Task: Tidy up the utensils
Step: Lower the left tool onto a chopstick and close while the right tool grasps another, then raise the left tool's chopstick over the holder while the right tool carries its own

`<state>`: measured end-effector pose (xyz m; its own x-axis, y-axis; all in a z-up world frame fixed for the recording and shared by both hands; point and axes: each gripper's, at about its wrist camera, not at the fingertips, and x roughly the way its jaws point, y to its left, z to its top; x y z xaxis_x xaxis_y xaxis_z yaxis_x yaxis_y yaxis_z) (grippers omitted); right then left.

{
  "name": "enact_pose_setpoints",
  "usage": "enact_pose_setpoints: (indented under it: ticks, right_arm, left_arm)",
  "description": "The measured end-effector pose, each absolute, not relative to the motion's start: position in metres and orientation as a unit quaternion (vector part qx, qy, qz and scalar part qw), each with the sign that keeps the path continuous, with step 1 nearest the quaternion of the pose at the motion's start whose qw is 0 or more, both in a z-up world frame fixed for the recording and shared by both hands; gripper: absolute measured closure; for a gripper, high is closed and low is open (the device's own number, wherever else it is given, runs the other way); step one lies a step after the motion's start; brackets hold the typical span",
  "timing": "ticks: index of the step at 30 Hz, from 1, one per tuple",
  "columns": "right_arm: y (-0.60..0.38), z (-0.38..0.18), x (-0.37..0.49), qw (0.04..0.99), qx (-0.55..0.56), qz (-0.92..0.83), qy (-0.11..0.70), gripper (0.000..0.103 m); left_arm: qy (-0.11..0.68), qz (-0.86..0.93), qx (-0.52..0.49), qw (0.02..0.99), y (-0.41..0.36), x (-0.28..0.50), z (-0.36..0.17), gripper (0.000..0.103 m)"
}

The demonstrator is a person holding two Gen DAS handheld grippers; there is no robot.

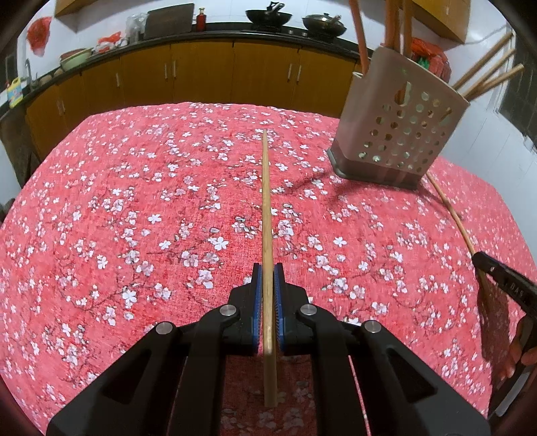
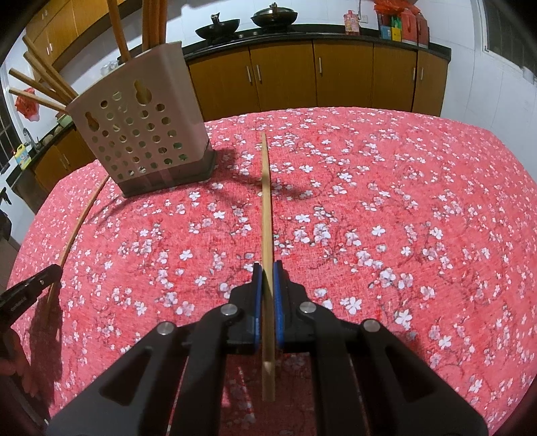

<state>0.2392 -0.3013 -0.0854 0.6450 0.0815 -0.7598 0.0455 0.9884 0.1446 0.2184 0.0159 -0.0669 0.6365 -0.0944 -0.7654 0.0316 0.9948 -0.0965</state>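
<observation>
Left of the perforated holder (image 1: 399,134), my left claw (image 1: 267,271) is clamped on a wooden chopstick (image 1: 266,214), blue pads pressed to both its sides. The stick runs forward above the red floral tablecloth (image 1: 134,218), its tip pointing toward the far table edge. All the cloth to the holder's left lies bare out to the rounded edge, so I have wide room there. The holder stands upright near the far edge, with chopsticks (image 1: 392,23) rising from its top and more (image 1: 486,73) fanning out its side. Right of the holder, my right claw (image 2: 267,270) is likewise closed tight on a second chopstick (image 2: 266,208), held over the cloth. Beyond it the cloth runs bare to the right edge, with cabinets (image 2: 342,73) behind the table.
</observation>
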Motion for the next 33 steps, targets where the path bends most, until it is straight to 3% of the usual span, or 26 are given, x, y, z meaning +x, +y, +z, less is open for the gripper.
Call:
enact_pose_setpoints:
  ticks: [6, 18, 33]
  right_arm:
    - [-0.306, -0.058, 0.224, 0.919, 0.085, 0.013, 0.385, 0.095]
    - [-0.318, 0.007, 0.2, 0.953, 0.096, 0.007, 0.288, 0.095]
    - [-0.304, 0.064, 0.194, 0.969, 0.09, 0.051, 0.225, 0.095]
  left_arm:
    - [0.418, -0.034, -0.051, 0.906, 0.027, 0.211, -0.054, 0.095]
    - [0.329, -0.048, -0.064, 0.941, 0.032, 0.195, 0.016, 0.095]
    - [0.267, -0.088, -0.07, 0.957, 0.024, 0.191, 0.069, 0.096]
